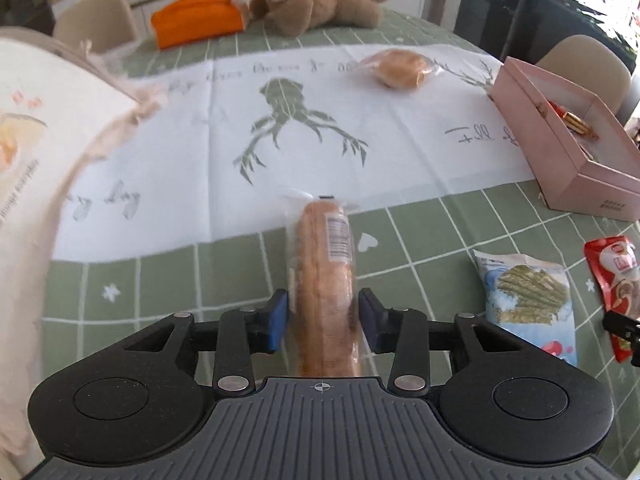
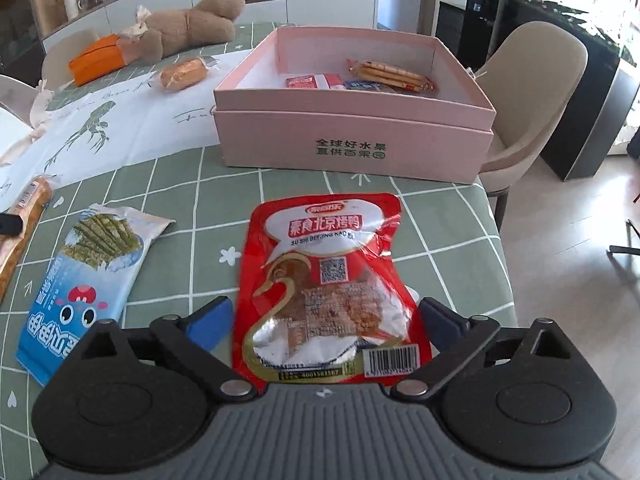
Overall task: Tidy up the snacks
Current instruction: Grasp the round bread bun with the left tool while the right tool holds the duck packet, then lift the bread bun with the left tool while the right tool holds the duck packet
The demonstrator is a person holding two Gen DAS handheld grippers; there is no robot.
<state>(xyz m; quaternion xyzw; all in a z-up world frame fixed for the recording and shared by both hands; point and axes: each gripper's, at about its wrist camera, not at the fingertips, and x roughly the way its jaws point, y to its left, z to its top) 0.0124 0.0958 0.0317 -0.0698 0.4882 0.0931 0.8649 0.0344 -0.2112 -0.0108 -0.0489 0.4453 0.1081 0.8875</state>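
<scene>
My left gripper (image 1: 323,312) is shut on a long bread roll in clear wrap (image 1: 326,264), gripped edge-on between the blue pads above the green checked tablecloth. My right gripper (image 2: 324,316) stands wide open over a red snack pouch (image 2: 328,264) that lies flat on the cloth. Its pads sit on either side of the pouch without touching it. Beyond the pouch stands an open pink box (image 2: 352,136) holding a cracker pack (image 2: 390,74) and small packets. A blue seaweed snack bag (image 2: 88,276) lies to the pouch's left. A second wrapped bun (image 2: 184,74) rests farther back.
A plush toy (image 1: 320,0) and an orange pouch (image 1: 196,16) lie at the table's far side. A white cloth bag (image 1: 32,140) fills the left edge of the left wrist view. A beige chair (image 2: 532,92) stands past the table's right edge.
</scene>
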